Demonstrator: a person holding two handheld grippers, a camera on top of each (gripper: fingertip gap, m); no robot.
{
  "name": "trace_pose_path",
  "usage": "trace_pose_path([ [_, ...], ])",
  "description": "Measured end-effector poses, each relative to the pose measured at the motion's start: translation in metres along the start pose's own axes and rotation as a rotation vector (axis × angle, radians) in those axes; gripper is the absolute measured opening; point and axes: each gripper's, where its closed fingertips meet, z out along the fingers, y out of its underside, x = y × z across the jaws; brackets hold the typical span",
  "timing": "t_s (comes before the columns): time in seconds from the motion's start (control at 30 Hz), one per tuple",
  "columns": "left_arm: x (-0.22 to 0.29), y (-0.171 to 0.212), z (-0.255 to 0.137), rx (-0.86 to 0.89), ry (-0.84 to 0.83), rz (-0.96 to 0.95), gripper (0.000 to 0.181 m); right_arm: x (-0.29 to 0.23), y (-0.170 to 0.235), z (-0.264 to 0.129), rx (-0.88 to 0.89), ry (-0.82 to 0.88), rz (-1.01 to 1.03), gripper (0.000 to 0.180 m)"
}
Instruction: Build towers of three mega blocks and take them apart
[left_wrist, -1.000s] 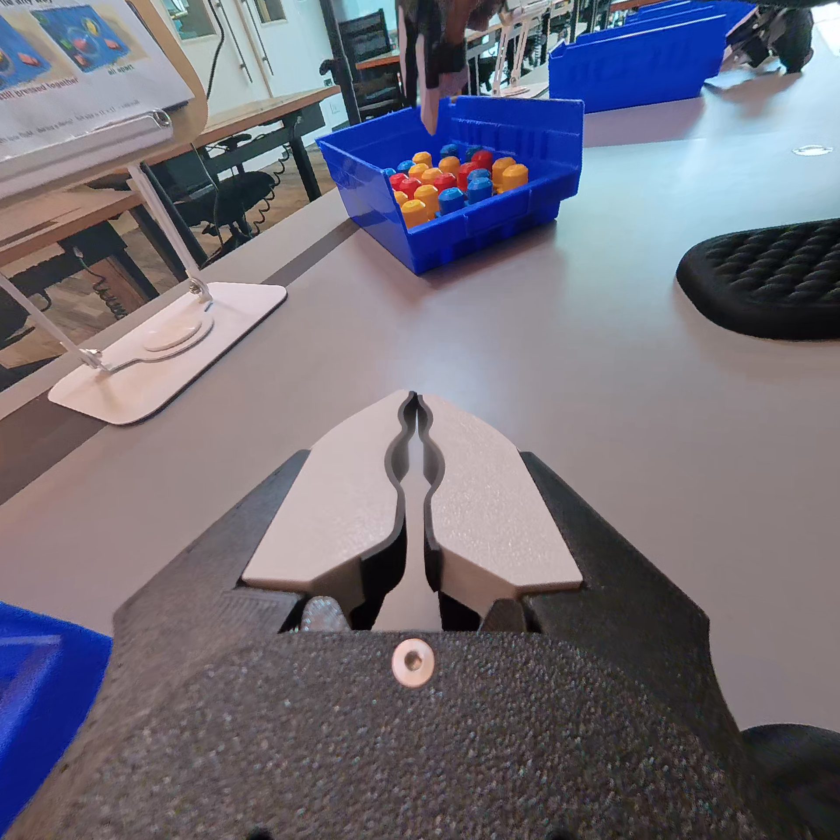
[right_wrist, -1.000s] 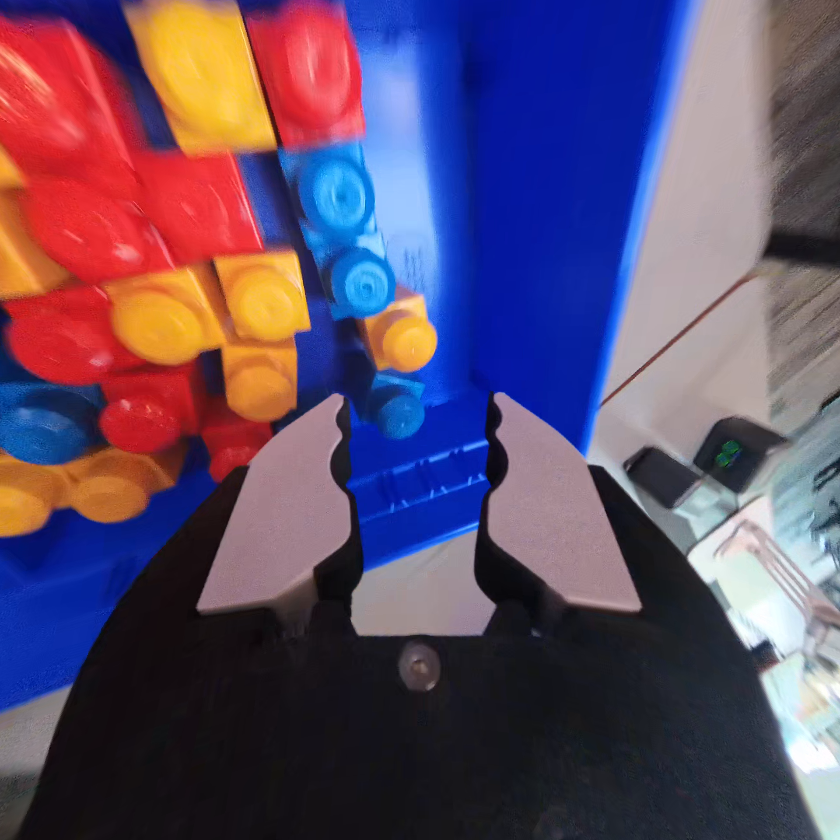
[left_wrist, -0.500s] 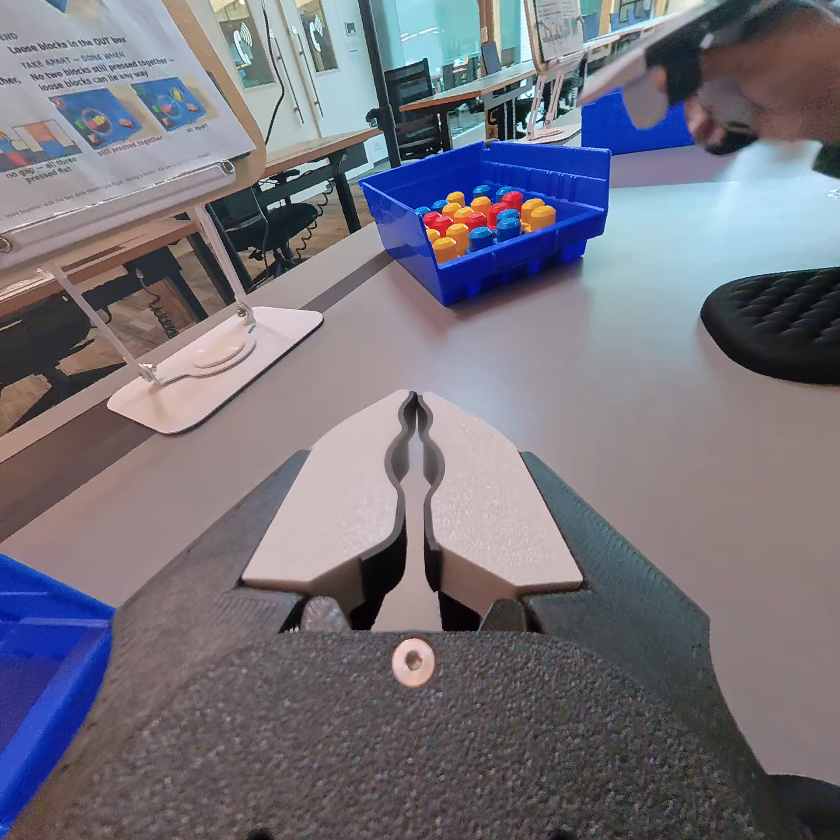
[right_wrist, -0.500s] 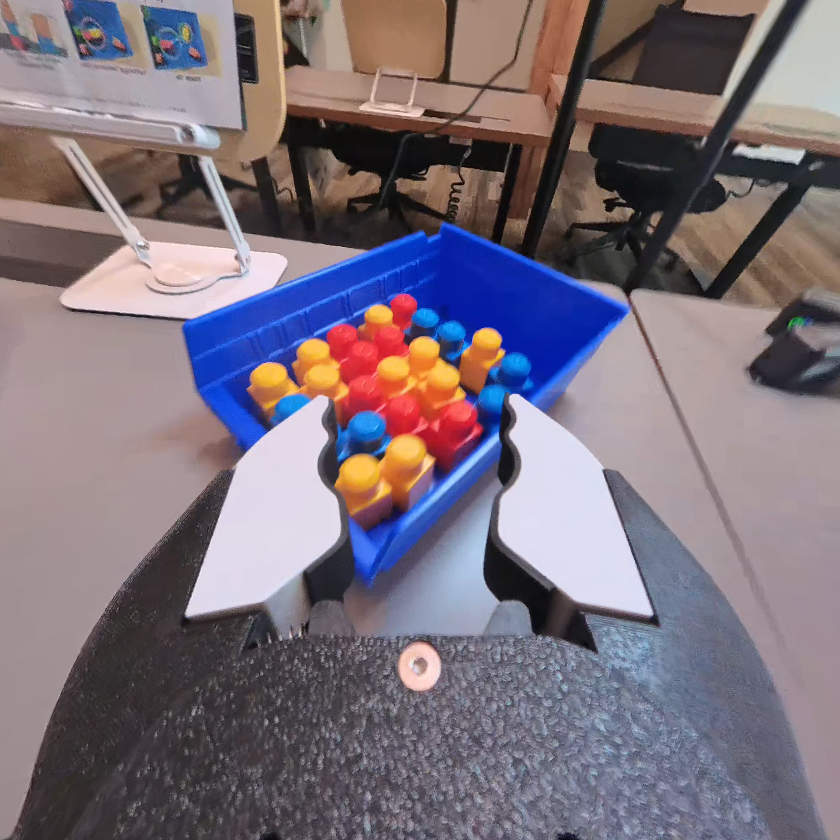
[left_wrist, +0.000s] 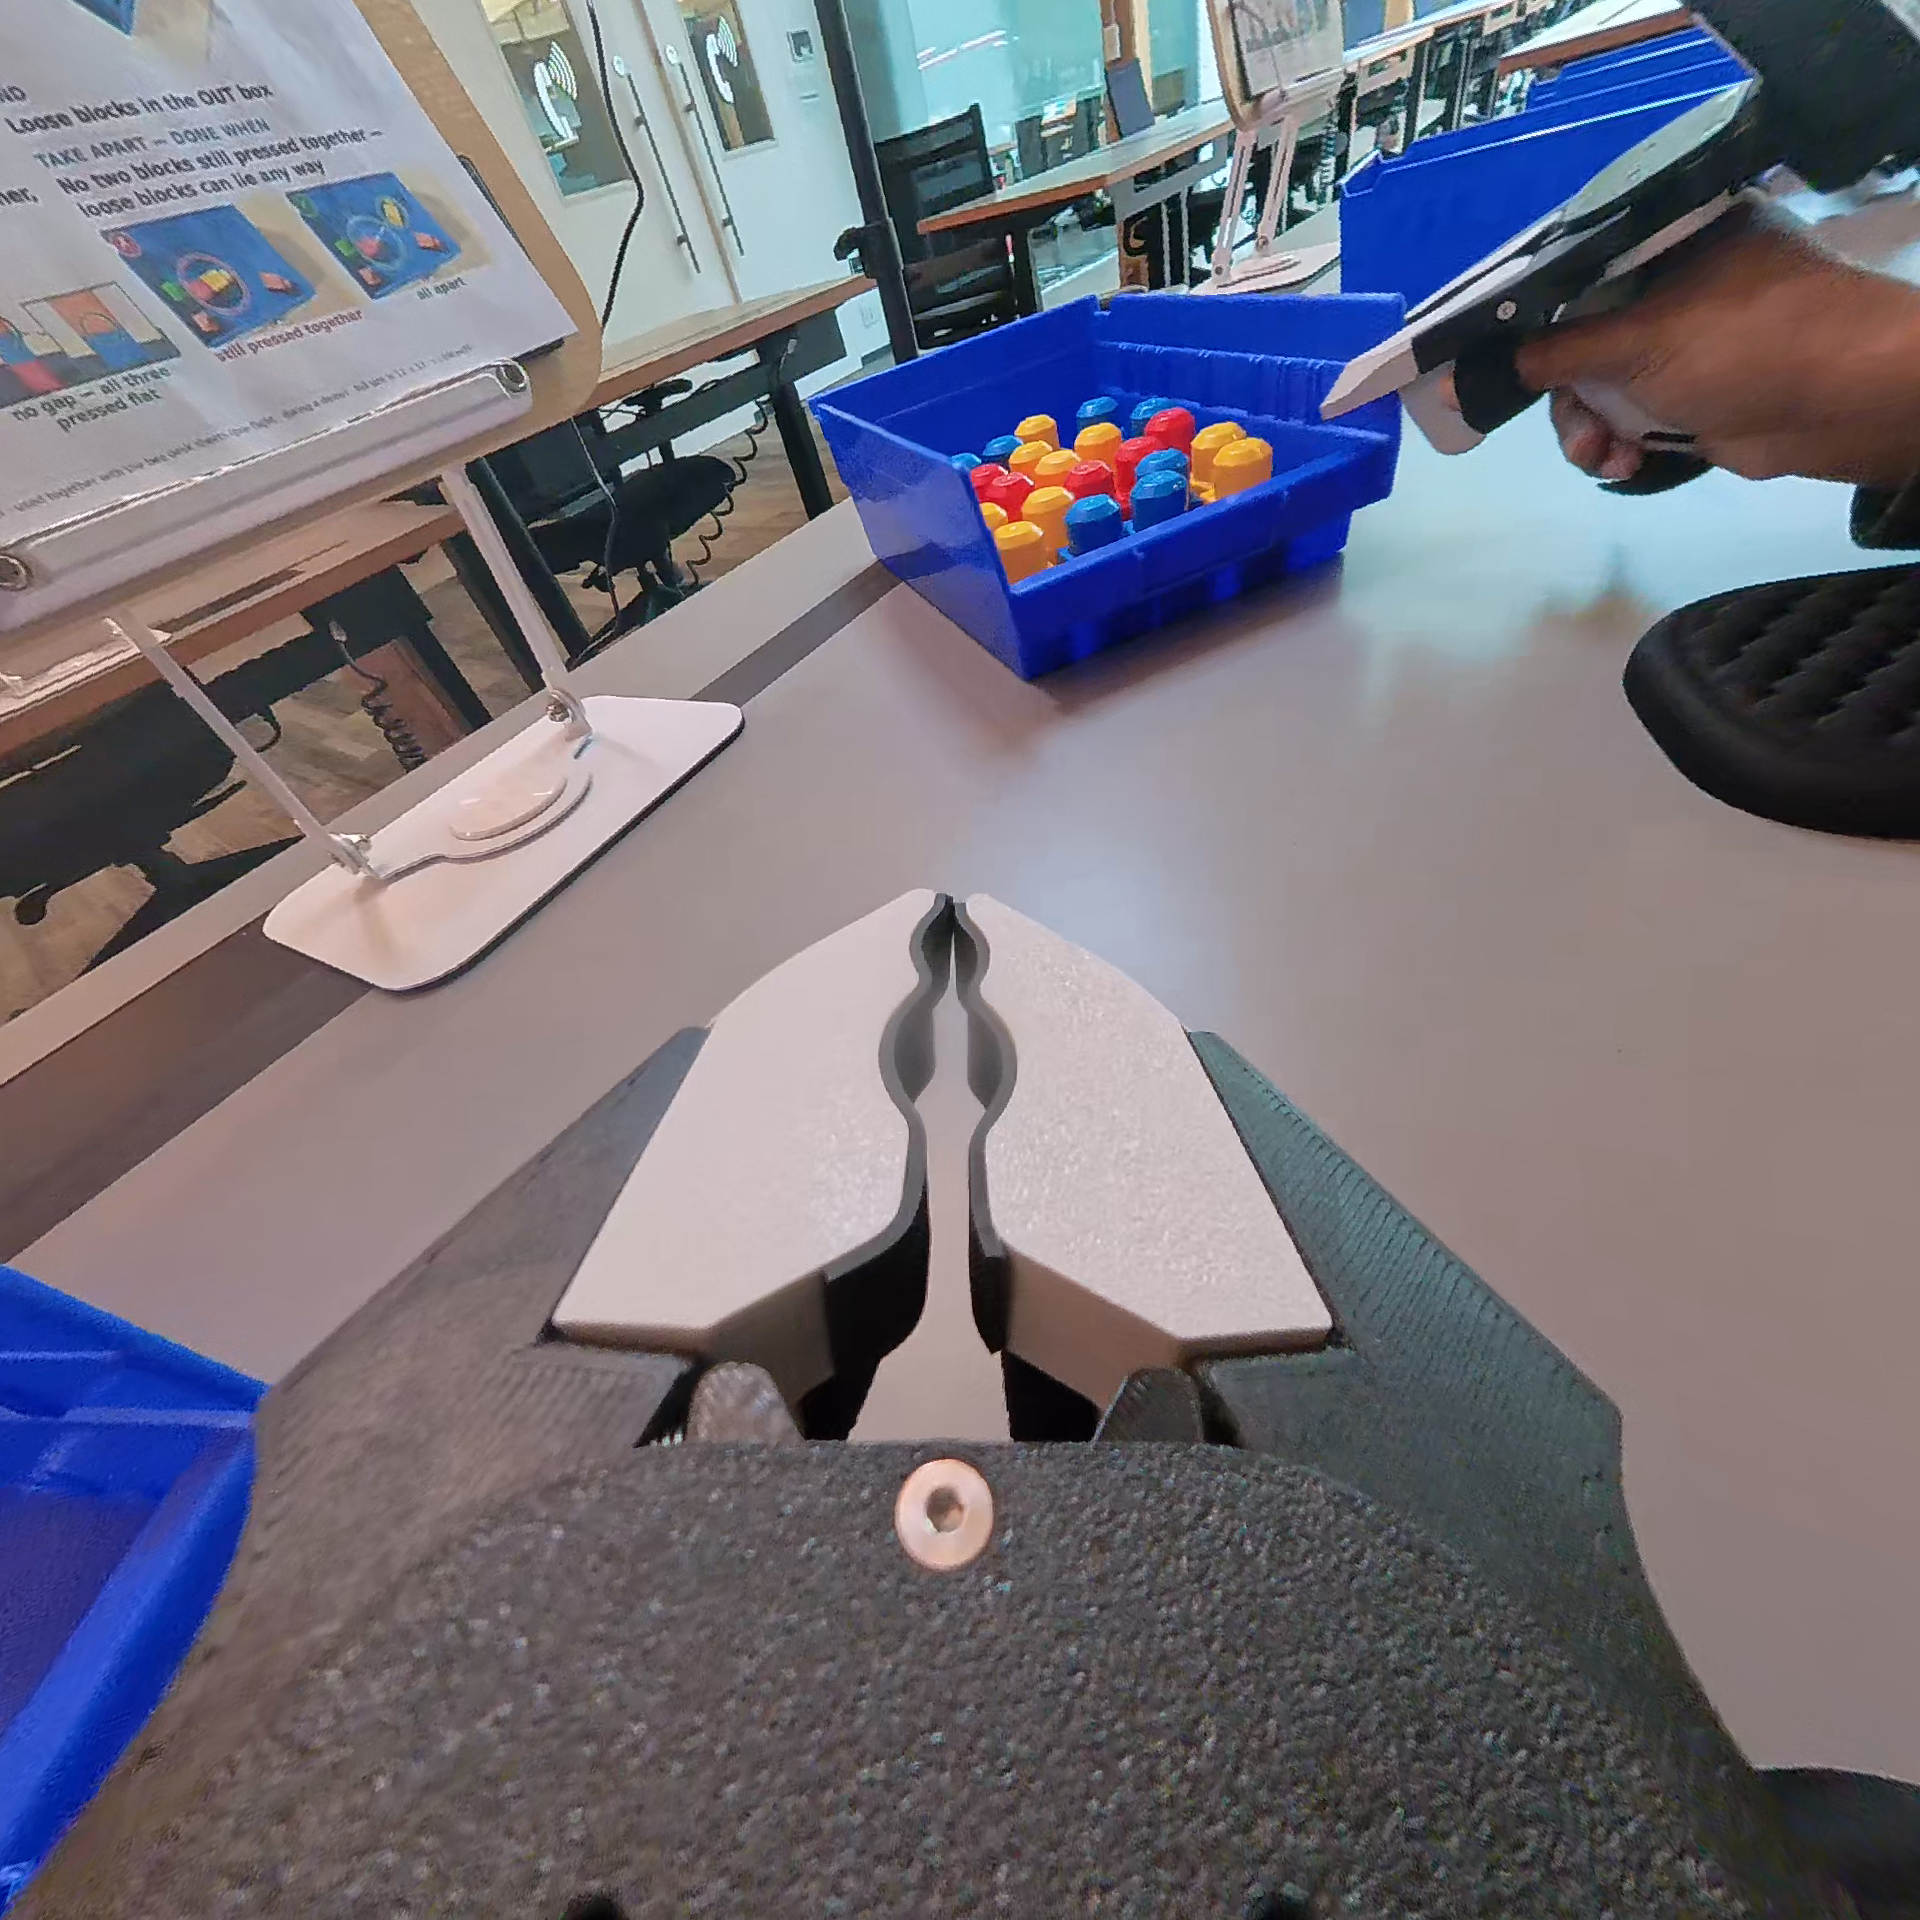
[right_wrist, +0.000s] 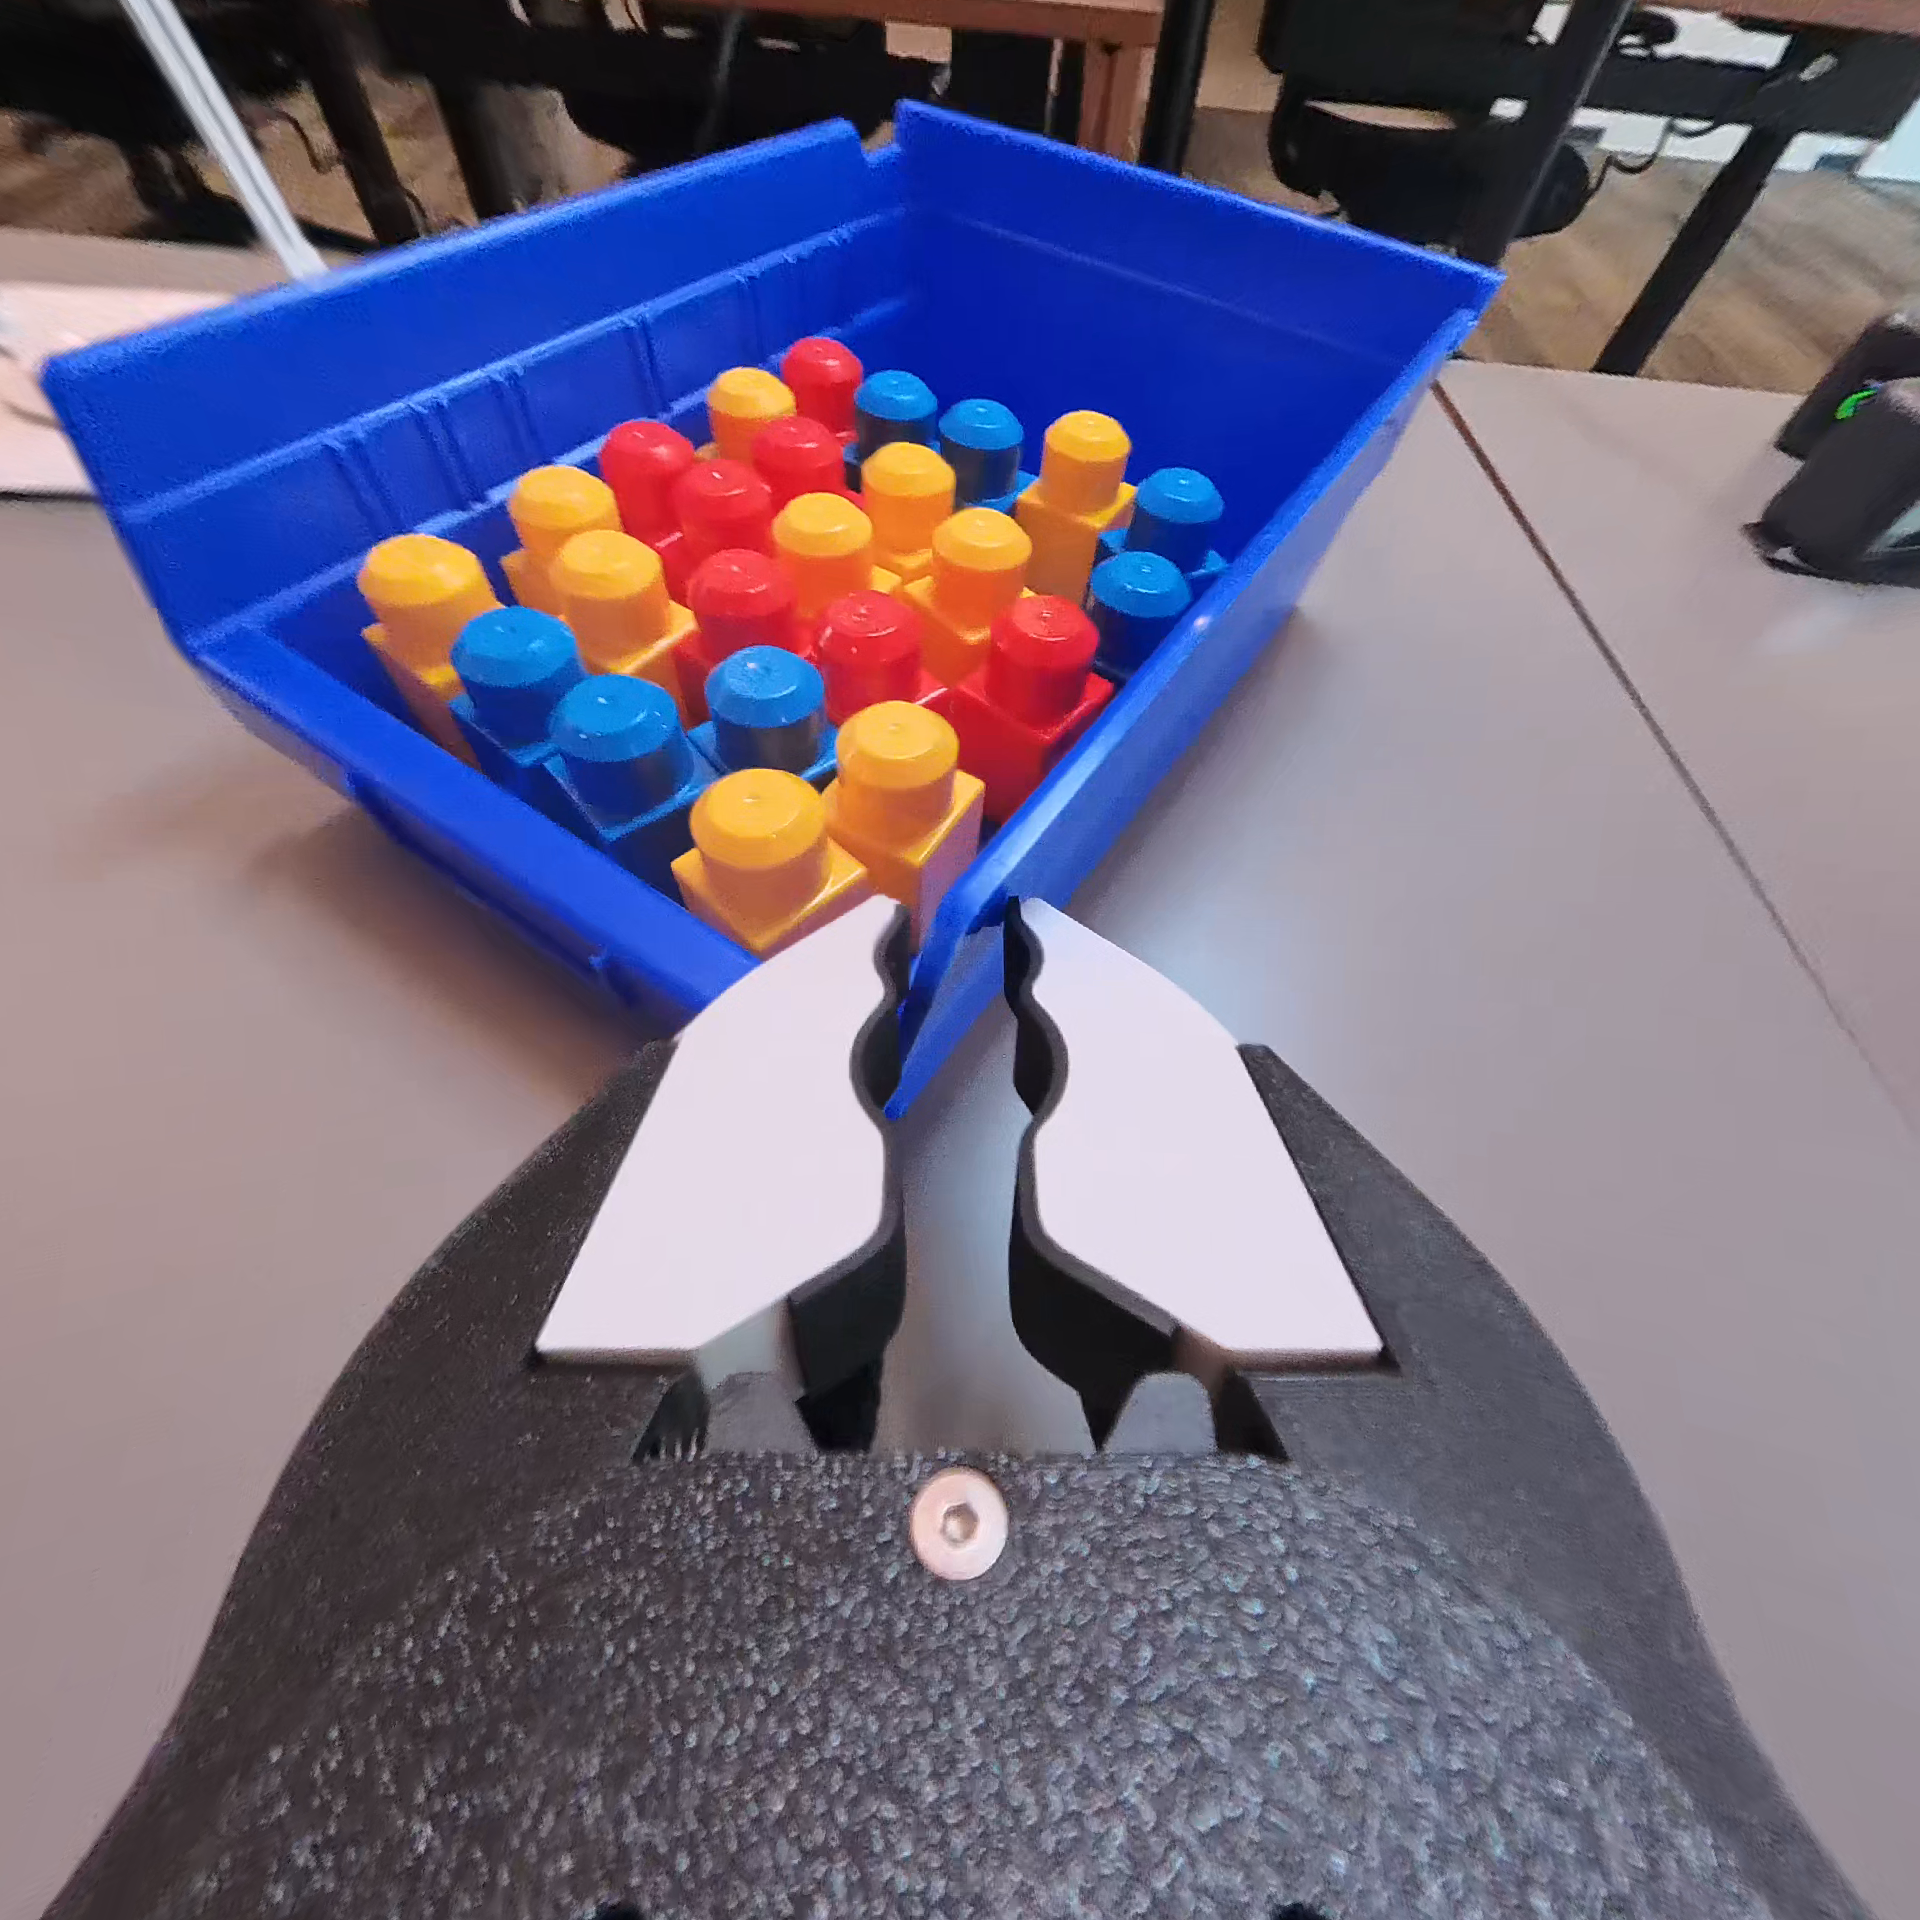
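Hovering at the near corner of a blue bin (right_wrist: 1195, 343) on the grey worktop (left_wrist: 1299, 935), the right gripper (right_wrist: 951, 914) has its jaws released, the bin's rim showing between them. Red, yellow and blue mega blocks (right_wrist: 790, 613) stand packed inside; their lower halves are hidden by the walls. The left gripper (left_wrist: 951, 906), jaws clenched on nothing, sits well back. Only its view shows the printed instruction sheet on a white stand (left_wrist: 499, 842), a black pad (left_wrist: 1797, 717) and a second blue bin (left_wrist: 94, 1475), cut off at the frame's edge.
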Motion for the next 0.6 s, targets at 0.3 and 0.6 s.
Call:
trace_pose_path([
  [0.3,0.000,0.003,0.002,-0.007,0.006,-0.013,0.000,-0.032,0.026,-0.063,-0.022,-0.113,-0.122,0.015],
  [0.6,-0.002,-0.003,-0.001,0.019,-0.033,0.005,0.006,-0.139,0.021,-0.068,-0.074,-0.306,-0.155,0.010],
])
